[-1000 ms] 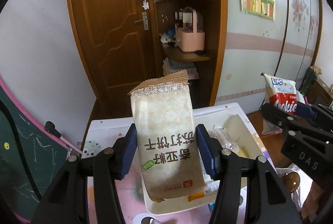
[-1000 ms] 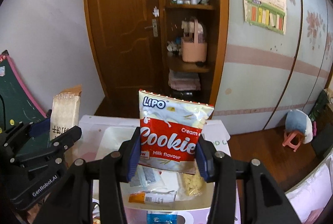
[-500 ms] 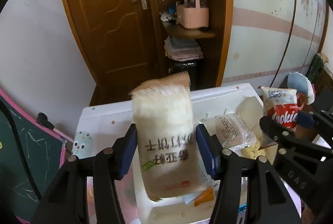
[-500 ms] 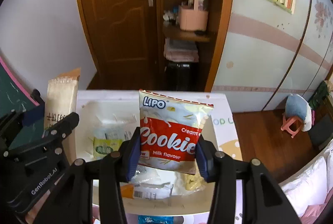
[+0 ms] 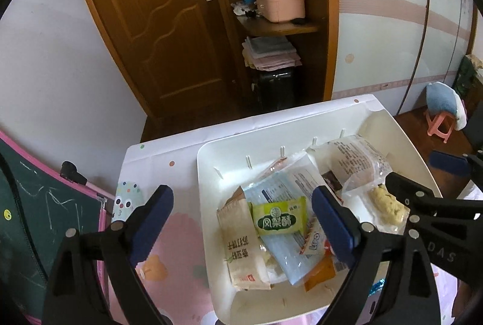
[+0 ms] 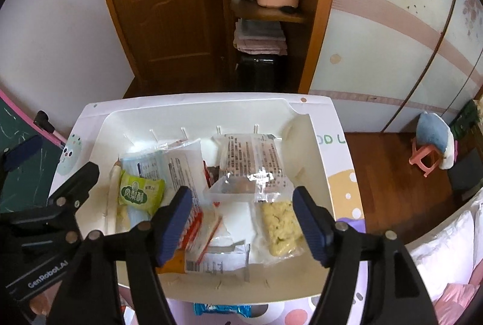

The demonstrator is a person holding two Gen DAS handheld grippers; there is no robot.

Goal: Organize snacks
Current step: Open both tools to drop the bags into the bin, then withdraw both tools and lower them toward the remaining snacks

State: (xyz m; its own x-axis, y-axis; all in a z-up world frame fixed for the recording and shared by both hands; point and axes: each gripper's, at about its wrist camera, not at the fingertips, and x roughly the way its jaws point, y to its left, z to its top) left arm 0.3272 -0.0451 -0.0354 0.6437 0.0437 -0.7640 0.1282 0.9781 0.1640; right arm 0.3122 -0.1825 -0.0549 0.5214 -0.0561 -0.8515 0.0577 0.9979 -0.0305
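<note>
Both my claws, left (image 5: pixel 243 218) and right (image 6: pixel 243 218), gape empty over the tray (image 5: pixel 208 174). At six o'clock my right finger (image 6: pixel 173 224) hides the cookie bag (image 6: pixel 193 221).

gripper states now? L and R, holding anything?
Left tool: open, holding nothing, above the white bin of snacks.
Right tool: open, holding nothing, over the same bin.

A white plastic tray (image 6: pixel 305 144) sits on a patterned white table (image 5: pixel 157 168). Inside it, a beige cracker packet (image 5: pixel 241 243) lies leftmost, a green pastry packet (image 5: pixel 279 219) just beside it atop a pale blue wrapper (image 5: pixel 286 252) — a clear-wrapped crumbly bar (image 6: pixel 279 222) lies rightmost.
</note>
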